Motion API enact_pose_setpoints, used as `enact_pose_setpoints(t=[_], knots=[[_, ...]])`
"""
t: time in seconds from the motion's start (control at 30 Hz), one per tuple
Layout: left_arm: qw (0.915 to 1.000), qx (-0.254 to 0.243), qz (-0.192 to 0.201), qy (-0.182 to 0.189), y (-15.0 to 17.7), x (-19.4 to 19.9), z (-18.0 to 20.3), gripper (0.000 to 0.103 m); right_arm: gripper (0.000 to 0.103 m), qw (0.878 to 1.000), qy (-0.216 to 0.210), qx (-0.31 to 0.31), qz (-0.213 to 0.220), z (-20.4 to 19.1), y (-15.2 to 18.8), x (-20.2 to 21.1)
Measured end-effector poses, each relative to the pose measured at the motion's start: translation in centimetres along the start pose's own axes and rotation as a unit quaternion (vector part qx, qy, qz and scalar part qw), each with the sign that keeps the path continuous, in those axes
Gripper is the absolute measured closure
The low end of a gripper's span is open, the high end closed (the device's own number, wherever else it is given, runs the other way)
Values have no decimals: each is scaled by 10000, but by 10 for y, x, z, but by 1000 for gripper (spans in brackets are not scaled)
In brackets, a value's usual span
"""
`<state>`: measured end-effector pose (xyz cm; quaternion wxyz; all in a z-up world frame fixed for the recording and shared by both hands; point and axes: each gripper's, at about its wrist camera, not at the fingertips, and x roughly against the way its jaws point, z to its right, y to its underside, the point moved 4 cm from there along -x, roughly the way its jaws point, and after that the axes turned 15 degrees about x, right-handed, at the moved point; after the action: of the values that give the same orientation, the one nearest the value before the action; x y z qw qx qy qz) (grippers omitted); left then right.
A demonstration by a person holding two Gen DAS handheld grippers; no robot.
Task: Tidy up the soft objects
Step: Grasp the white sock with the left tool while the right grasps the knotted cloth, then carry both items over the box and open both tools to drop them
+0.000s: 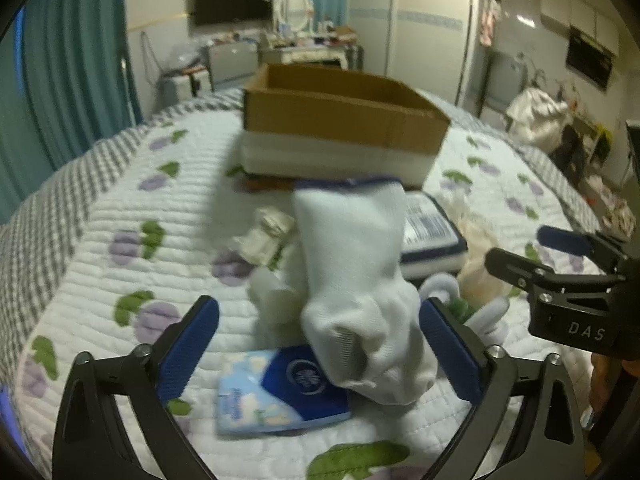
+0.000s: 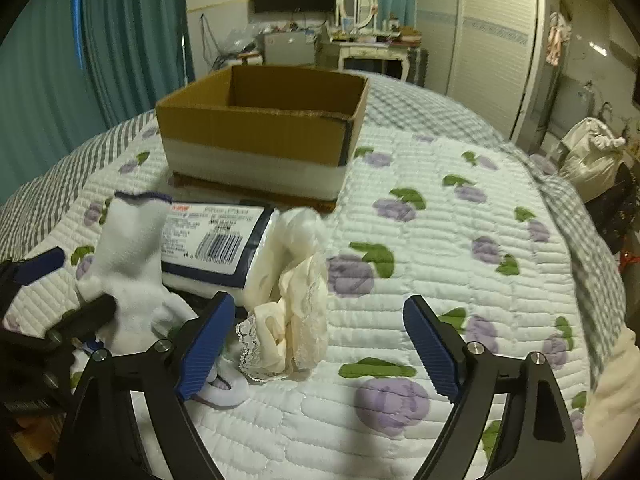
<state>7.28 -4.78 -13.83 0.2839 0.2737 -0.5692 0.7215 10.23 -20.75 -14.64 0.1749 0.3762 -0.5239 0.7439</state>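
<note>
A white sock between my left fingers, a lacy cloth in front of my right ones.

My left gripper (image 1: pixel 320 344) is spread wide, and the white sock (image 1: pixel 360 280) stands up between its blue pads (image 1: pixel 188 344), leaning on the pad at 3 o'clock. I cannot tell if it is being held. Under it at 6 o'clock lies a blue tissue pack (image 1: pixel 280 392) on the flowered quilt (image 1: pixel 100 208). My right gripper (image 2: pixel 320 348) is spread wide too, with nothing inside it. Just past its left pad sits a cream lacy cloth (image 2: pixel 292 312). At 11 o'clock from there is a wrapped pack with a barcode (image 2: pixel 216 240). Farther off at 12 o'clock sits the open cardboard box (image 2: pixel 260 132).
</note>
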Motion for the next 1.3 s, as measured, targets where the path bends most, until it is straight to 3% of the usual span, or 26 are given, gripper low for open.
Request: enact_pose_setpoints(t=[0.1, 0.17, 0.2, 0.27, 0.33, 0.43, 0.7, 0.9, 1.1, 1.3], knots=[[9998, 15, -162, 110, 2, -11, 1, 9, 34, 9993, -307, 7, -213, -3, 2, -17], [9994, 49, -258, 236, 3, -15, 2, 16, 45, 9987, -412, -5, -296, -4, 4, -25], [9988, 55, -343, 346, 5, -17, 3, 23, 49, 9982, -488, -12, -357, -4, 4, -29], [9979, 48, -443, 461, 7, -19, 5, 30, 67, 9971, -637, -27, -409, -6, 6, -35], [9968, -5, -529, 597, 11, -20, 8, 46, 78, 9963, -753, -49, -412, -7, 7, -37], [9967, -174, -466, 638, 14, -15, 12, 55, 89, 9960, -821, -69, -338, -7, 7, -34], [9976, -275, -321, 544, 9, 2, 9, 64, 93, 9962, -795, -303, 173, 2, 3, -9], [9987, -118, -38, 497, -6, 34, 6, 64, 93, 9946, -819, -328, 541, 5, -1, 27], [9969, 35, 330, 712, -38, 70, 11, 64, 94, 9897, -898, -343, 1057, 9, -18, 78], [9940, -103, 755, 781, -88, 90, 22, 64, 93, 9848, -926, -179, 1458, 22, -60, 121]])
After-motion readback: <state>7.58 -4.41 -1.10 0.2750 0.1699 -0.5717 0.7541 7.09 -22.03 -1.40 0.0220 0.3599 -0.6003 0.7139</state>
